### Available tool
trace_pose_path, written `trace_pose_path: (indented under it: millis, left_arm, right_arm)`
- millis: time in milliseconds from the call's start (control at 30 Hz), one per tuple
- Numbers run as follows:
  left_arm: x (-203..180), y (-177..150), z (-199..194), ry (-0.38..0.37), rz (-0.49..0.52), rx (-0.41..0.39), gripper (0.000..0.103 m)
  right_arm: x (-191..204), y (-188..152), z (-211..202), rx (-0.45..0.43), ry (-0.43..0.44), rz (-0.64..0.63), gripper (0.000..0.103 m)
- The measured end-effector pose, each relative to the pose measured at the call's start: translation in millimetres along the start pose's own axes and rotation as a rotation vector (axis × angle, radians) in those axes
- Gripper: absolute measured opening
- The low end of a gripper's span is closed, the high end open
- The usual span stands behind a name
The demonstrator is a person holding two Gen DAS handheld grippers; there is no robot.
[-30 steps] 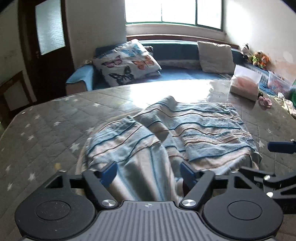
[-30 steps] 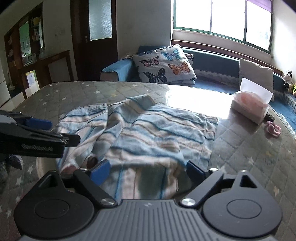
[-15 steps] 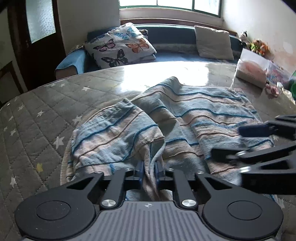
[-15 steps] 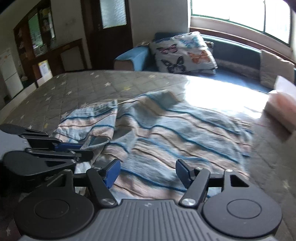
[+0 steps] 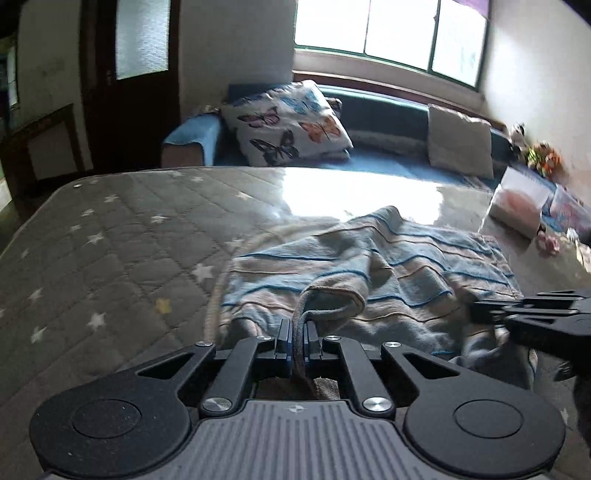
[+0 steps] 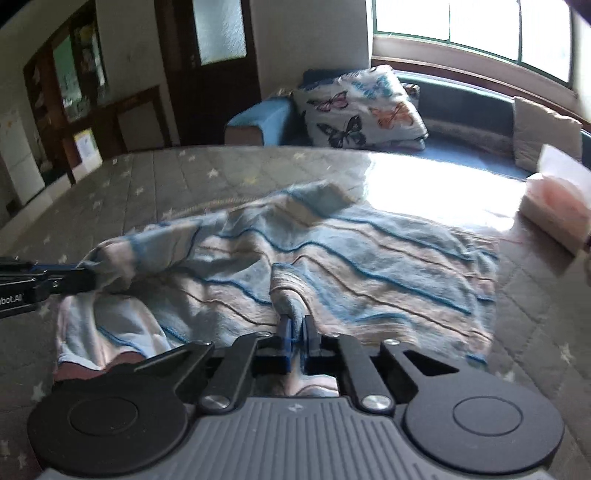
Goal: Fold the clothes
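One striped garment (image 5: 424,266) on our mattress (image 5: 110,240), our two tools, left tool (image 5: 298,334) and right tool (image 6: 295,326), each pinching its cloth, two cushions, orange toys in left view only.

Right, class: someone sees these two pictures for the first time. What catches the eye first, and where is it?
The striped garment rumpled across the middle of the star-patterned mattress, its near edge pinched by the left hand-held gripper and right hand-held gripper. Behind, the butterfly pillow on the blue sofa, under a bright window.
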State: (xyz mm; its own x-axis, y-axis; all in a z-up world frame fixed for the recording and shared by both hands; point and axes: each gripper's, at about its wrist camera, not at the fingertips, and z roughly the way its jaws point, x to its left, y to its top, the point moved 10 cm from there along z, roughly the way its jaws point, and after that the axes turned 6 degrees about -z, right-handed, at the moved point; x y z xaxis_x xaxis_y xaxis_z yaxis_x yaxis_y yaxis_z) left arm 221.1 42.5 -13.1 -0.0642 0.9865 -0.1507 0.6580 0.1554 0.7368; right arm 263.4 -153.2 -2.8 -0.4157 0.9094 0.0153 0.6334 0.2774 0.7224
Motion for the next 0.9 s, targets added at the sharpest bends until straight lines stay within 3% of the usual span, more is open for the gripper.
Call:
trace_pose_path:
  millis: [267,567,767,900]
  left_arm:
    - [26,-20,-37,0.02,-0.082,-0.014,0.003]
    - [46,-53,-76,0.004,-0.144,0.015,0.003]
    - [49,-88,-92,-0.008,-0.118,0.08,0.003]
    - [47,-111,-94,0.01,-0.053,0.117,0.005]
  right_arm:
    - [-28,-8,-69,-0.113,-0.05,0.084,0.004]
    - [-73,-45,-136,-0.182,-0.127,0.193,0.003]
    - [-95,-87,-168,-0.163,-0.17,0.262,0.003]
    - [-105,-124,-165,-0.083,-0.189,0.306,0.004]
